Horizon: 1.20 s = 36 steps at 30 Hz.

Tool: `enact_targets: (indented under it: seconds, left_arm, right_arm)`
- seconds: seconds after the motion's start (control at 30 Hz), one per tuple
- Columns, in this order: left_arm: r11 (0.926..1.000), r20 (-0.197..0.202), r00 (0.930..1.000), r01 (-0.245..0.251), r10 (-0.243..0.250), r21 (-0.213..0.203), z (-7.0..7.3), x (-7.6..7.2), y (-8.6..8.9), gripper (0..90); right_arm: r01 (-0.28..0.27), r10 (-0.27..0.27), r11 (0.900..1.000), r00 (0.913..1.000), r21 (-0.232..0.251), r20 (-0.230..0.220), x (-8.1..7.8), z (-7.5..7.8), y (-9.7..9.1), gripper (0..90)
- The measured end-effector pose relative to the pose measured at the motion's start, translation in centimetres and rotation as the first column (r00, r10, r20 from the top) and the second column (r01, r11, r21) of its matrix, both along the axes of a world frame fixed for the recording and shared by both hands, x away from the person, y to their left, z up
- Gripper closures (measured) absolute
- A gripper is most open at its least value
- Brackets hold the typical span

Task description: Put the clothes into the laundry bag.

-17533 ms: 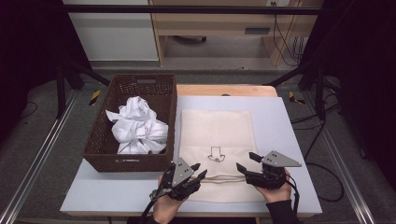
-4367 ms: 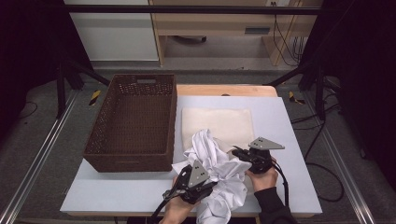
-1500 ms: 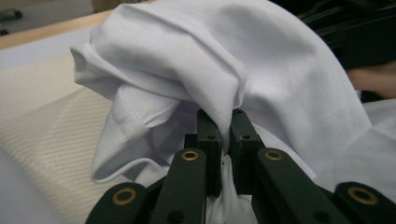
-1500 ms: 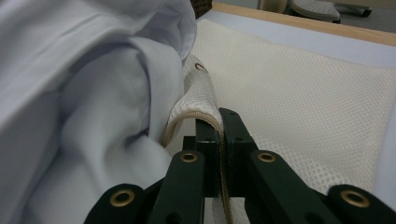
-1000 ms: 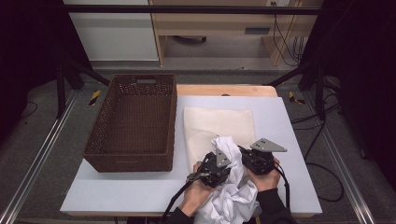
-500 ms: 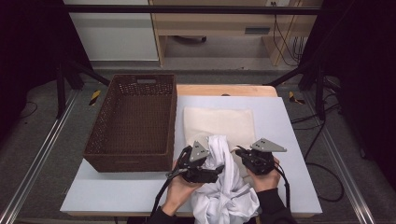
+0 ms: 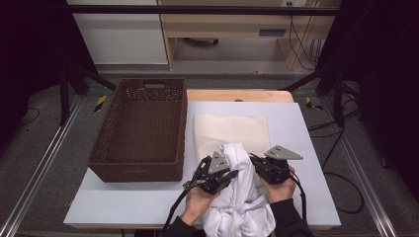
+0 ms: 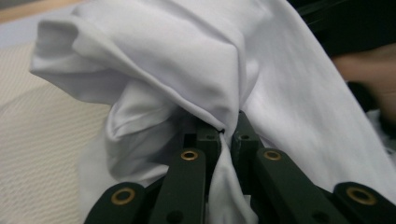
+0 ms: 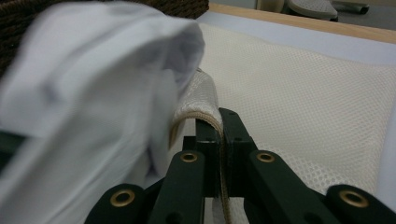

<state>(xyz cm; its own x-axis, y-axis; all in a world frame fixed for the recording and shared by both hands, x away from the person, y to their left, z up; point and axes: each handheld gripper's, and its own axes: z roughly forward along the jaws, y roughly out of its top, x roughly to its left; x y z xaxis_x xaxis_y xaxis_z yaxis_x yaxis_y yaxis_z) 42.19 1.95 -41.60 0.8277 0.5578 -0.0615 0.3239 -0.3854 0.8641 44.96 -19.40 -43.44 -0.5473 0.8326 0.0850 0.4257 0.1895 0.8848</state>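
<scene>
A white garment (image 7: 242,197) lies bunched at the table's front edge, its top fold at the mouth of a cream mesh bag (image 7: 232,129). My left gripper (image 7: 228,174) is on the garment's left side. Its jaws have just been closing and are shut on a fold of the white cloth (image 8: 187,60), which runs between the left gripper's tips (image 8: 223,130). On the garment's right, my right gripper (image 7: 254,165) is shut on the bag's hemmed edge (image 9: 205,100) and holds it lifted; the edge passes between the right gripper's tips (image 9: 220,122). The garment (image 9: 84,93) is blurred beside it.
A dark wicker basket (image 7: 133,170) stands with nothing in it on the left of the pale table (image 7: 123,202). The mesh bag lies flat toward the table's back edge. Beyond the table there are stand legs, cables and a wooden bench.
My left gripper drew back to the left off the garment, then came in again onto its top fold, slightly higher. The garment's bunched top has shifted a little. The right gripper kept still.
</scene>
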Motion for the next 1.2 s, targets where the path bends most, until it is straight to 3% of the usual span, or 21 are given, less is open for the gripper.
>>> enact_targets:
  seconds: [0.07,0.13,0.2,0.23,0.33,0.4,0.5,0.53,0.63,0.67,0.7,0.77,0.9,0.97,1.0,1.07,1.13,1.2]
  left_arm:
    - [0.9989,0.027,0.9986,0.045,-0.045,0.016,0.3,-0.8,-1.0,84.7]
    - [0.9952,0.027,0.9963,0.080,-0.082,0.056,-0.3,-0.9,-2.3,84.6]
    - [0.9913,-0.012,0.9949,0.101,-0.100,0.085,-1.2,-0.5,-3.2,84.6]
    - [0.9861,-0.056,0.9908,0.129,-0.123,0.105,-1.8,-0.1,-3.6,84.5]
    - [0.9762,-0.091,0.9864,0.150,-0.137,0.157,-2.8,0.5,-4.1,84.4]
    - [0.9605,-0.141,0.9730,0.207,-0.183,0.186,-3.1,0.8,-4.1,84.2]
    - [0.9356,-0.174,0.9532,0.282,-0.247,0.213,-3.4,0.8,-4.1,84.2]
    - [0.9382,-0.169,0.9546,0.278,-0.245,0.207,-3.4,0.6,-4.1,84.2]
    - [0.9322,-0.171,0.9506,0.292,-0.259,0.213,-3.4,0.6,-4.2,83.9]
    - [0.9324,-0.163,0.9538,0.285,-0.252,0.223,-3.3,0.7,-4.1,83.8]
    - [0.9431,-0.146,0.9633,0.253,-0.225,0.215,-3.3,0.7,-4.1,83.7]
    - [0.9596,-0.145,0.9759,0.191,-0.163,0.206,-3.2,1.1,-4.0,83.2]
    - [0.9754,-0.152,0.9863,0.095,-0.065,0.199,-2.8,2.3,-3.9,83.3]
    - [0.9763,-0.147,0.9891,0.039,-0.007,0.213,-2.8,3.1,-3.8,82.2]
    - [0.9730,-0.146,0.9892,0.018,0.016,0.230,-3.0,3.5,-3.8,81.0]
    - [0.9703,-0.159,0.9868,0.006,0.034,0.242,-3.4,3.9,-3.8,76.6]
    - [0.9764,-0.159,0.9870,0.015,0.020,0.216,-3.5,3.8,-3.4,68.5]
    - [0.9846,-0.146,0.9892,0.020,0.006,0.174,-3.1,3.0,-2.8,51.7]
  right_arm:
    - [0.012,-0.012,0.9999,0.9999,0.002,0.003,0.0,0.0,0.0,87.5]
    - [0.029,-0.029,0.9995,0.9995,0.013,0.011,0.0,0.2,-0.2,87.6]
    - [0.037,-0.037,0.9991,0.9992,0.022,0.011,0.1,0.2,-0.3,87.6]
    - [0.042,-0.042,0.9988,0.9991,0.026,0.011,0.1,0.3,-0.5,87.5]
    - [0.051,-0.052,0.9980,0.9985,0.036,0.019,0.2,0.3,-0.9,87.5]
    - [0.055,-0.057,0.9975,0.9981,0.045,0.025,0.2,0.3,-1.2,87.5]
    - [0.059,-0.062,0.9960,0.9974,0.067,0.036,0.3,0.5,-1.5,87.5]
    - [0.060,-0.064,0.9955,0.9972,0.073,0.041,0.3,0.5,-1.6,87.5]
    - [0.054,-0.058,0.9954,0.9972,0.080,0.047,0.2,0.6,-1.6,87.5]
    - [0.045,-0.049,0.9957,0.9977,0.081,0.048,0.1,0.6,-1.5,87.5]
    - [0.033,-0.038,0.9961,0.9979,0.081,0.052,0.1,0.6,-1.3,87.5]
    - [0.021,-0.025,0.9978,0.9976,0.062,0.065,-0.1,0.8,-1.0,87.5]
    - [-0.012,0.006,0.9981,0.9952,0.061,0.098,-0.6,1.2,-0.6,87.5]
    - [-0.023,0.017,0.9983,0.9942,0.053,0.106,-0.8,1.3,-0.4,87.5]
    - [-0.026,0.021,0.9984,0.9942,0.050,0.106,-0.9,1.3,-0.3,87.4]
    - [-0.027,0.025,0.9993,0.9949,0.026,0.098,-0.9,1.1,-0.1,87.4]
    - [-0.025,0.024,0.9997,0.9963,0.006,0.083,-0.8,0.6,0.1,87.4]
    - [-0.022,0.022,0.9998,0.9975,-0.002,0.067,-0.7,0.3,0.1,87.4]
